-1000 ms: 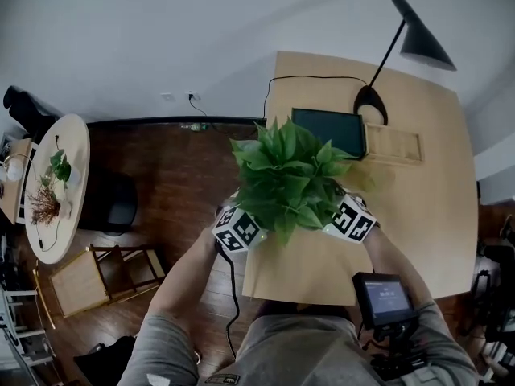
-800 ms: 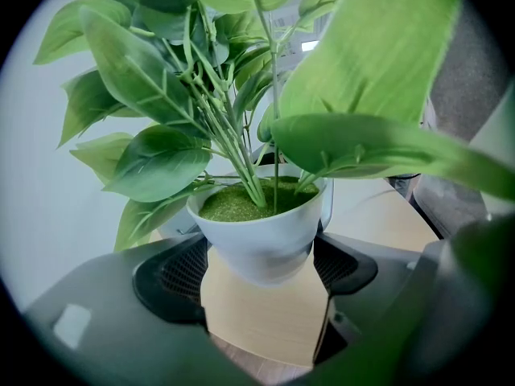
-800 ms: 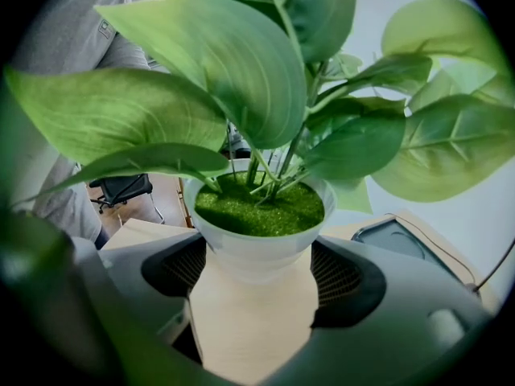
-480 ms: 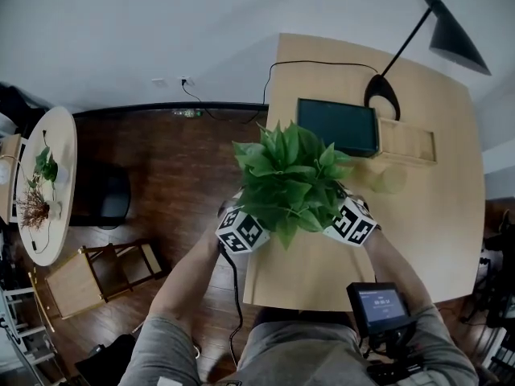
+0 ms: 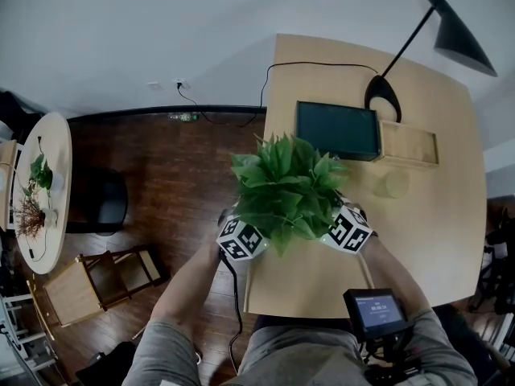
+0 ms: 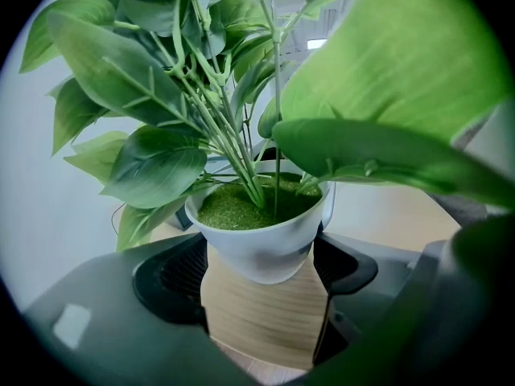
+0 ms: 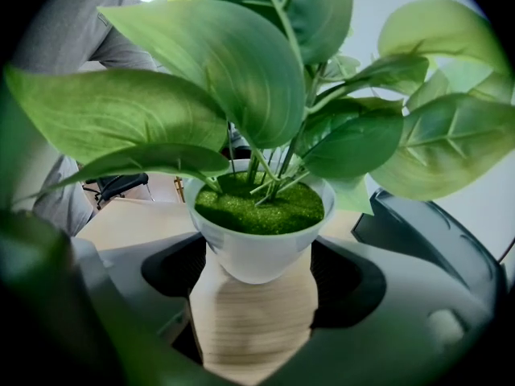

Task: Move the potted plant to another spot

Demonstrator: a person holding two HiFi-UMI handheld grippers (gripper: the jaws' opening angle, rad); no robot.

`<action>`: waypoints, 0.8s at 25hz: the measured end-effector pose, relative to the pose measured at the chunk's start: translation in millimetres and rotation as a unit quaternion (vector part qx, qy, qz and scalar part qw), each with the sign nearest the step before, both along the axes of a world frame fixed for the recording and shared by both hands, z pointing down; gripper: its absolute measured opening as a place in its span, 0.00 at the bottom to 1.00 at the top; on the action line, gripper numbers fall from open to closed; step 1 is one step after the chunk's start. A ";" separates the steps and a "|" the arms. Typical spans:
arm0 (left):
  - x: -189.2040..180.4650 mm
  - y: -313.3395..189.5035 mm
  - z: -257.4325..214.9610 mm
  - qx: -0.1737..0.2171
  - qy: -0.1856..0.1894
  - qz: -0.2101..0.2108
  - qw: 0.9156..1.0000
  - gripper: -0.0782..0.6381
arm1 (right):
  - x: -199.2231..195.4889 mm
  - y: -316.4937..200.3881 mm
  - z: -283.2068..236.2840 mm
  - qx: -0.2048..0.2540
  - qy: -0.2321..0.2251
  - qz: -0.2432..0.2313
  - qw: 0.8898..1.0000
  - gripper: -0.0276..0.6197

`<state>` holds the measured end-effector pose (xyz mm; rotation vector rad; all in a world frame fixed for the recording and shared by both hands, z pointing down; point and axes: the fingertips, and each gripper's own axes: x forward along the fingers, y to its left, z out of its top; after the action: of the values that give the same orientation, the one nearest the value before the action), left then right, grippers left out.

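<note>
Wooden table (image 5: 418, 223); leafy plant (image 5: 286, 185) in pot (image 6: 261, 244)

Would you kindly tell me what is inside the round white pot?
A green mossy filling fills the round white pot nearly to its rim, with thin green stems rising from it. Anything beneath that filling is hidden.

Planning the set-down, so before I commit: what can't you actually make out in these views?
- Head view: leaves hide the pot and both sets of jaws.
- Gripper views: the pot blocks its own underside, so contact with the table is unclear.
- Head view: the small screen text is too small.
</note>
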<state>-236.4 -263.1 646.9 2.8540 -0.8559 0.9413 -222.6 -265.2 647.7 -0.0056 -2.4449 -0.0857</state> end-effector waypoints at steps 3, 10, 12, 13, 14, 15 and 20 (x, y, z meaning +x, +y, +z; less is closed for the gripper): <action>0.0 -0.7 -1.1 0.000 -0.001 0.001 1.000 0.68 | -0.5 0.2 1.7 0.000 0.001 0.001 1.000 0.68; -5.4 -3.4 1.9 0.006 -0.006 -0.002 1.000 0.67 | -3.9 -1.9 3.0 0.001 0.001 0.004 1.000 0.68; -8.2 -3.4 7.6 0.008 -0.009 -0.008 1.000 0.67 | -3.5 -2.6 3.1 0.002 0.002 0.005 1.000 0.68; -8.2 -2.8 9.4 0.007 -0.008 -0.008 1.000 0.67 | -3.3 -2.8 3.4 0.003 0.003 0.005 1.000 0.68; -7.8 -1.8 11.0 0.005 -0.007 -0.008 1.000 0.67 | -3.2 -2.7 3.7 0.003 0.003 0.005 1.000 0.68; -6.9 -0.7 12.6 0.003 -0.005 -0.007 1.000 0.67 | -3.1 -2.4 3.7 0.002 0.003 0.005 1.000 0.68; -4.1 0.9 13.2 -0.002 0.004 -0.007 1.000 0.67 | -3.2 -2.7 3.8 0.004 0.005 0.006 1.000 0.68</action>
<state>-240.5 -262.1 660.1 2.8420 -0.8714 0.9275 -225.8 -268.0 651.4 0.0116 -2.4351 -0.0889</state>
